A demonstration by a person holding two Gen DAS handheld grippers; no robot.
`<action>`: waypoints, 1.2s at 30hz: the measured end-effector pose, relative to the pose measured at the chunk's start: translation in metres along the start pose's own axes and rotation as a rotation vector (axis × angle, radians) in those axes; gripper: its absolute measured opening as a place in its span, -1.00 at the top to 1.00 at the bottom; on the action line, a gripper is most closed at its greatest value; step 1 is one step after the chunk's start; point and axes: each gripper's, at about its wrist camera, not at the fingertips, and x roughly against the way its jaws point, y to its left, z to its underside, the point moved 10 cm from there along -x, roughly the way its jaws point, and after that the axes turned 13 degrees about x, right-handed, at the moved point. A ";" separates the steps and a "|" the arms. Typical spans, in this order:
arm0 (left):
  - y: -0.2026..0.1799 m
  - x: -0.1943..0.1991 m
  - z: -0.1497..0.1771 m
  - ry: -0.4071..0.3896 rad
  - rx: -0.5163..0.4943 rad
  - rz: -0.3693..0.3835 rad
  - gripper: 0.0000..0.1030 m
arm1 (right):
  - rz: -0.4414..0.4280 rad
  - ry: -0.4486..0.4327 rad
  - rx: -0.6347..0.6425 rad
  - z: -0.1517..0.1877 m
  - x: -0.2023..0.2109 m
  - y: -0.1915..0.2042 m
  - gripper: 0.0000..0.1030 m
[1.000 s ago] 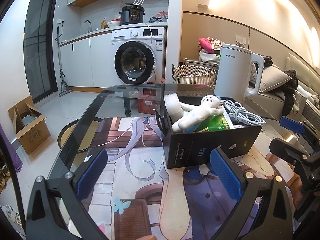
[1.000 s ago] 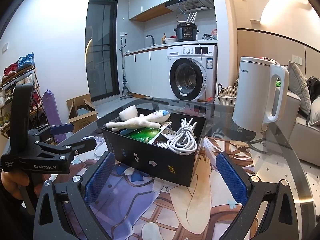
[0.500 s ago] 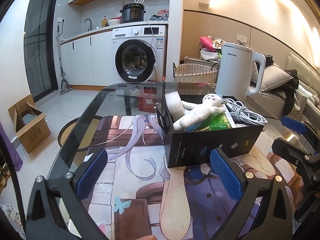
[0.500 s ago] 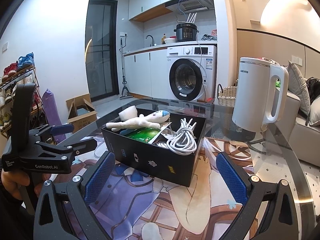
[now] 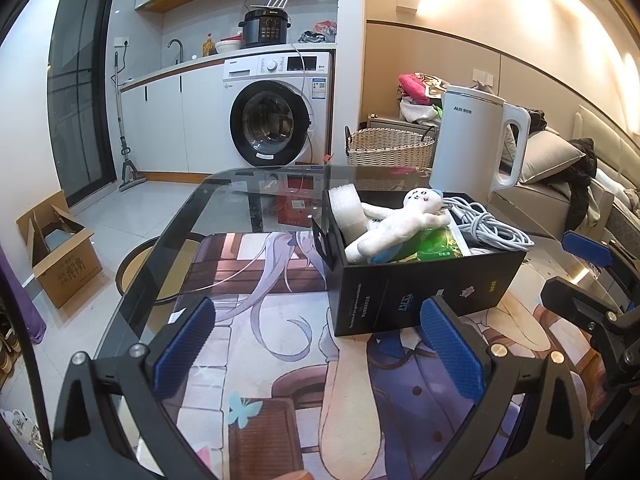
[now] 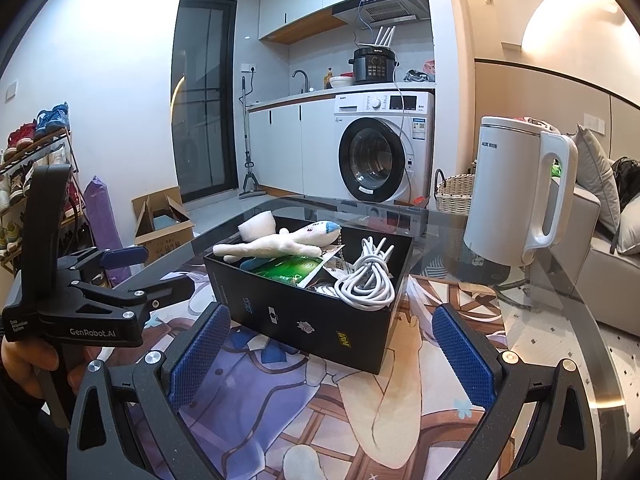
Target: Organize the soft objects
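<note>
A white plush doll lies across the top of the open black box, over a green packet, with a white foam roll at one end and a coiled white cable at the other. The box stands on a printed mat on the glass bench, a white kettle behind it. We hold the left claw and right claw short of the box, each with its pads apart and gripping nothing. We judge that this fits either soft items already gathered or items awaiting removal; the frames do not settle which.
</note>
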 end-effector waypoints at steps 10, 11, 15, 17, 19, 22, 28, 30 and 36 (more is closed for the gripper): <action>-0.002 0.001 0.000 -0.007 0.004 -0.001 -1.00 | 0.003 0.002 0.003 0.001 -0.001 0.000 -0.99; -0.001 0.001 0.000 -0.006 0.005 0.001 -1.00 | 0.002 0.002 0.003 0.002 -0.002 -0.001 -0.99; -0.001 0.002 0.000 -0.007 0.004 0.001 -1.00 | 0.002 0.002 0.002 0.001 -0.001 0.000 -0.99; -0.001 0.002 0.000 -0.006 0.005 0.001 -1.00 | 0.001 0.002 0.002 0.002 -0.002 0.000 -0.99; 0.000 0.001 -0.001 -0.005 0.005 -0.001 -1.00 | 0.002 0.004 0.003 0.002 -0.002 0.000 -0.99; 0.000 0.001 -0.001 -0.006 0.007 -0.001 -1.00 | 0.001 0.003 0.003 0.002 -0.002 0.000 -0.99; 0.001 0.002 -0.001 -0.007 0.007 -0.001 -1.00 | 0.001 0.005 0.005 0.002 -0.002 0.000 -0.99; 0.001 0.002 -0.002 -0.010 0.007 0.000 -1.00 | 0.002 0.004 0.005 0.002 -0.002 0.001 -0.99; 0.002 0.002 -0.002 -0.012 0.008 -0.001 -1.00 | 0.000 0.006 0.005 0.002 -0.002 0.000 -0.99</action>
